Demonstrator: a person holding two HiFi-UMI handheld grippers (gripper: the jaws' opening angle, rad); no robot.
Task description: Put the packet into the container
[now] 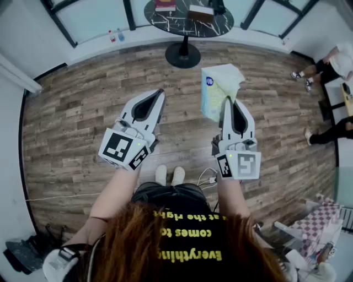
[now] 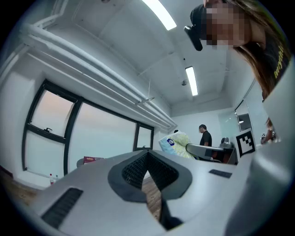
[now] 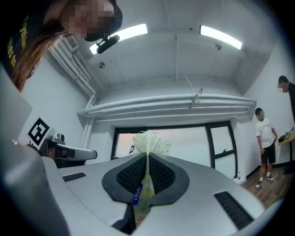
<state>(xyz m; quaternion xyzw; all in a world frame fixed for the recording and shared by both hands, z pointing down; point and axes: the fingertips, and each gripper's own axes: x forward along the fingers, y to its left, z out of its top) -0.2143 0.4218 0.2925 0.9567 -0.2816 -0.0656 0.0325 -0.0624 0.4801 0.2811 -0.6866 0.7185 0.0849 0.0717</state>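
Observation:
The packet (image 1: 216,89) is a pale yellow-green soft pack with a blue round logo. It is pinched by one edge in my right gripper (image 1: 229,103) and held up in the air above the wooden floor. In the right gripper view the packet (image 3: 147,142) sticks out beyond the jaws of the right gripper (image 3: 147,159), and its thin edge runs down between the ribbed pads. My left gripper (image 1: 159,98) is raised beside it, shut with nothing in it. From the left gripper (image 2: 147,155), the packet (image 2: 177,143) shows to the right. I cannot make out a container for certain.
A round black marble table (image 1: 165,22) stands ahead by the windows with a red box (image 1: 164,5) and a brown box (image 1: 200,13) on it. Seated people's legs (image 1: 317,69) are at the right. A person (image 3: 265,138) stands near the window wall. A cable (image 1: 60,196) crosses the floor.

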